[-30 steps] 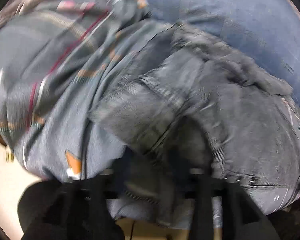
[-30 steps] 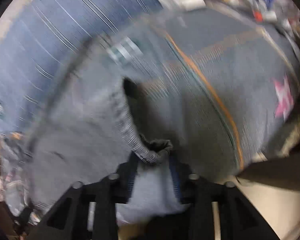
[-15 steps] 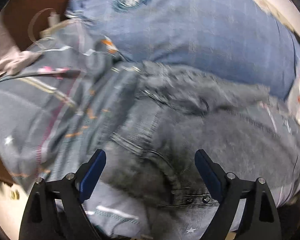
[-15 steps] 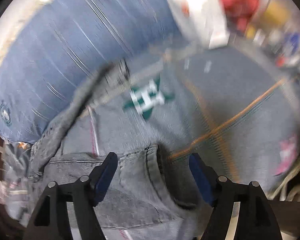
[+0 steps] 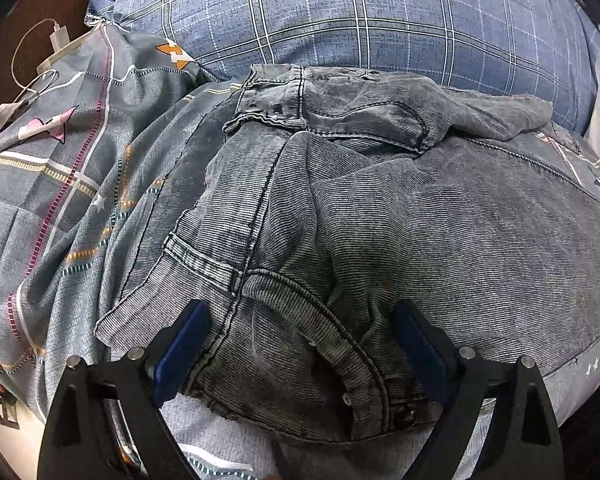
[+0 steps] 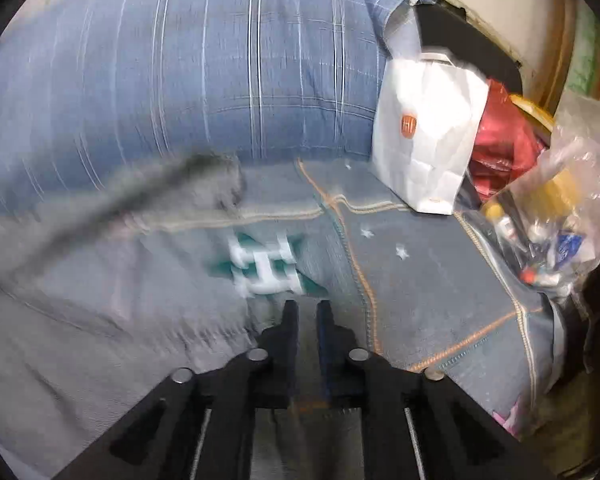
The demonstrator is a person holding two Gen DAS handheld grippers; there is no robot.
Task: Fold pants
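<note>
Grey washed denim pants point(image 5: 380, 208) lie crumpled on a patterned grey bedsheet point(image 5: 60, 168), waistband and button nearest me in the left wrist view. My left gripper point(image 5: 300, 344) is open, its blue-padded fingers point(image 5: 184, 340) either side of the waistband, gripping nothing. In the right wrist view the pants point(image 6: 140, 200) are a blurred grey band at the left. My right gripper point(image 6: 307, 312) is shut and empty above the sheet point(image 6: 420, 280), to the right of the pants.
A blue plaid pillow point(image 5: 360, 12) lies behind the pants. A white charger and cable point(image 5: 56, 40) sit at the far left. A white paper bag point(image 6: 424, 136), a red bag point(image 6: 500, 140) and a clear plastic bag of small items point(image 6: 556, 208) crowd the right side.
Both grippers have let go of the pants, which have dropped onto the bed. The left stays open over the waistband. The right has swung right, away from the pants, and closed.
</note>
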